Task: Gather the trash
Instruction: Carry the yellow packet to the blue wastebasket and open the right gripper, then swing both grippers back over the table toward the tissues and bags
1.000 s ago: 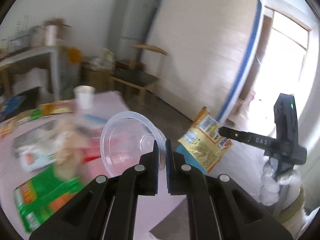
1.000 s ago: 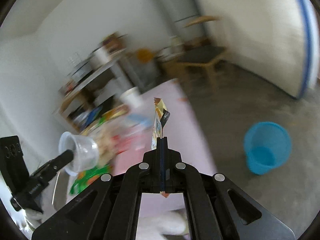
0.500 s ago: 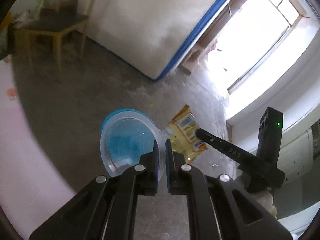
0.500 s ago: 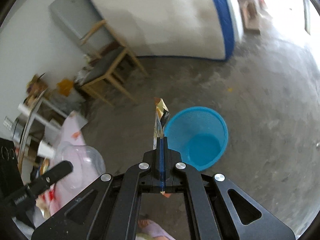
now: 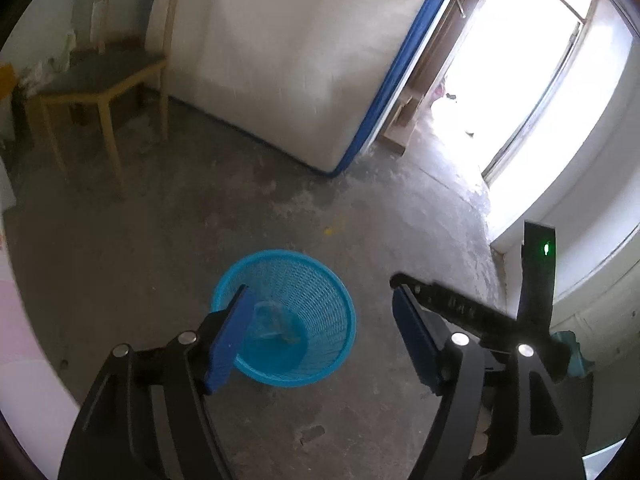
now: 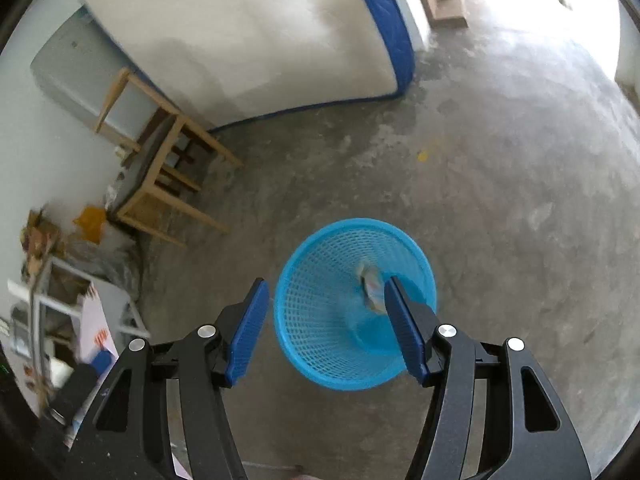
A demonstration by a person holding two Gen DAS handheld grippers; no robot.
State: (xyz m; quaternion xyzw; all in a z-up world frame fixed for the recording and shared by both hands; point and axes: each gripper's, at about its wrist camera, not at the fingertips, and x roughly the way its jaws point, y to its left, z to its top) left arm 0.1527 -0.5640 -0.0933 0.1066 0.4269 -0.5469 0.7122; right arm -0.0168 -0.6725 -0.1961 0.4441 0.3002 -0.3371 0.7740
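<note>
A blue mesh waste basket stands on the concrete floor, also in the right wrist view. My left gripper is open and empty above it. A clear plastic cup lies inside the basket. My right gripper is open and empty above the basket. The yellow snack wrapper is inside the basket, blurred, next to my right finger. The right gripper's body shows in the left wrist view to the right of the basket.
A wooden chair stands at the left by a mattress leaning on the wall, both also in the right wrist view, chair. The pink table edge is at the far left. A bright doorway is at the right.
Both grippers opened over the basket. The clear cup left my left gripper and the wrapper left my right gripper; both are now in the basket.
</note>
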